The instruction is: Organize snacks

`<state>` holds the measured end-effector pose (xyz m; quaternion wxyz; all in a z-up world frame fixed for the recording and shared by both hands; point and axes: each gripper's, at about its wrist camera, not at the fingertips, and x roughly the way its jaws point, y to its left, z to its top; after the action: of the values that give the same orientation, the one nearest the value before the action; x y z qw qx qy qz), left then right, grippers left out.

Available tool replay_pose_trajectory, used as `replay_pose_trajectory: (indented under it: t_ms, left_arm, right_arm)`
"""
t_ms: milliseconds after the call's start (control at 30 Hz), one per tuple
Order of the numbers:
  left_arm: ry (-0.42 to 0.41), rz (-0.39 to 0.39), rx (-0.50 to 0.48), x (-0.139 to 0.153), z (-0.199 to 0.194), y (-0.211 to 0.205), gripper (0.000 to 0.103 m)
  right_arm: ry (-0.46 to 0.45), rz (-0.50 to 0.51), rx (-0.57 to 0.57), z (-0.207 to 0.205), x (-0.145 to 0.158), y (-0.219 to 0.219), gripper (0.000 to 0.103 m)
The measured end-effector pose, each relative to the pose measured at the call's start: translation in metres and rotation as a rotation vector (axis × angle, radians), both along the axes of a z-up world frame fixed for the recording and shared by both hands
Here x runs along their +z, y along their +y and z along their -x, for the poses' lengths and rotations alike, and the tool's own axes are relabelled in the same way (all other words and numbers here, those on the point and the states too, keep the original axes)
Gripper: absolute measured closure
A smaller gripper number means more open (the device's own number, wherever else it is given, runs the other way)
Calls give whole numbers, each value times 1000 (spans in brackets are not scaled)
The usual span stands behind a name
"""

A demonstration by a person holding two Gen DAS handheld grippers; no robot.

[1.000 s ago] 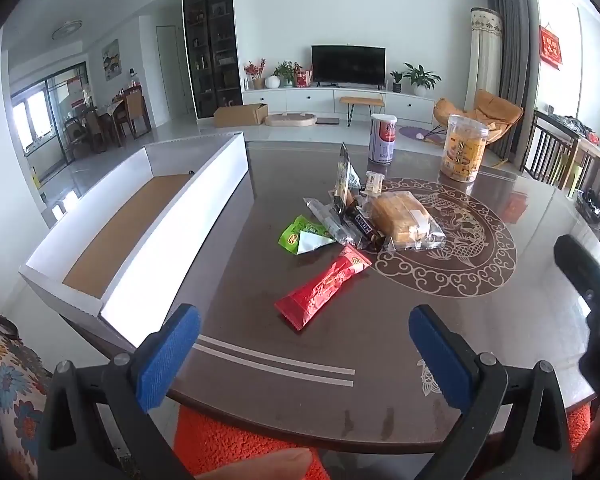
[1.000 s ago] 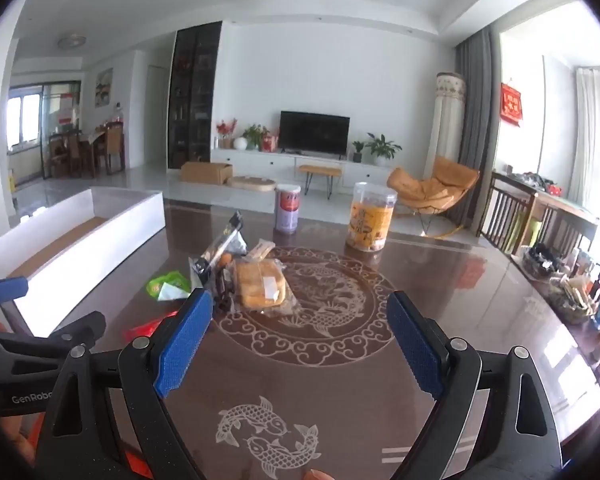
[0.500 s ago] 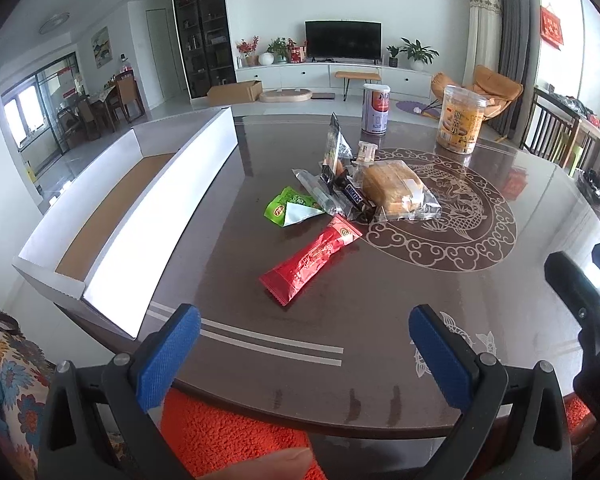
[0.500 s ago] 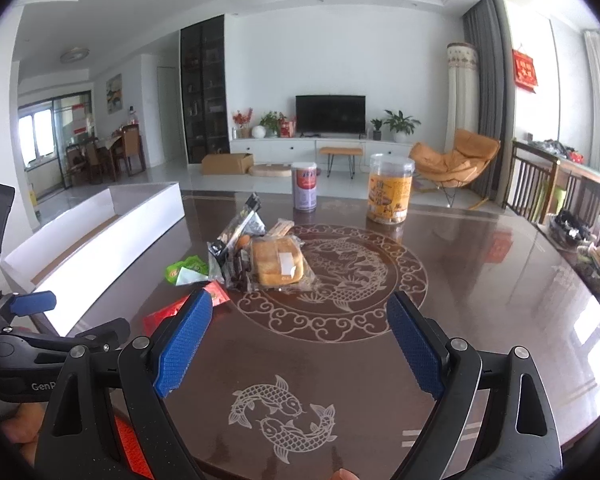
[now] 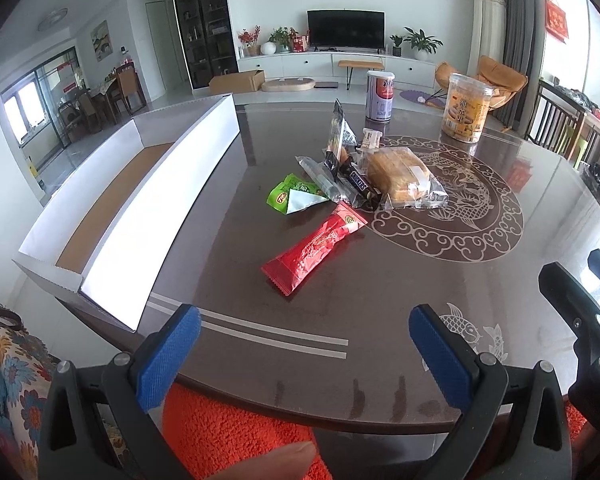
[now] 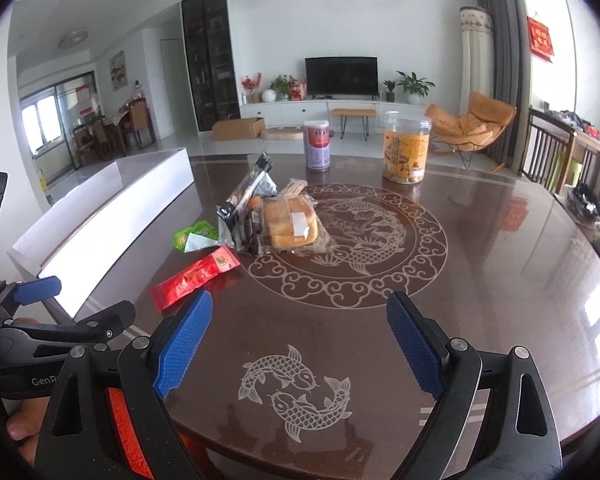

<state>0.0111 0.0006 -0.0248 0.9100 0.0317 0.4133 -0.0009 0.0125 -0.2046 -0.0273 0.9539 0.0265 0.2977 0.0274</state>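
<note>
A pile of snacks lies mid-table: a red packet [image 5: 316, 246] [image 6: 196, 276] nearest me, a green packet [image 5: 294, 198] [image 6: 194, 236], a bagged bread loaf [image 5: 400, 178] [image 6: 292, 222], a Snickers bar [image 5: 358, 182] and a black upright packet [image 5: 336, 132] [image 6: 246, 192]. A long white open box [image 5: 140, 200] [image 6: 104, 224] stands at the left. My left gripper [image 5: 306, 354] is open and empty above the table's near edge. My right gripper [image 6: 300, 344] is open and empty, to the right of the left one.
A purple can [image 5: 380, 96] [image 6: 318, 150] and a clear cookie jar [image 5: 466, 108] [image 6: 406, 152] stand at the far side of the round dark table [image 5: 380, 300]. An orange cushion [image 5: 236, 436] is below the near edge. A cluttered rack [image 6: 592, 208] is at the right.
Both grippers rose and tilted down a little, so the snacks and the table sit lower and fuller in view. Both stay open and empty. The snacks have not moved.
</note>
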Motion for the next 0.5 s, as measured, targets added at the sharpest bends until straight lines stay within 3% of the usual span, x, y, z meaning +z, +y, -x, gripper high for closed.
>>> replay_pose_trajectory:
  t_ms: [500]
  left_arm:
    - [22,11,10,-4,4,4,0]
  right_arm:
    - [-10,27,-4,12,1,1,12]
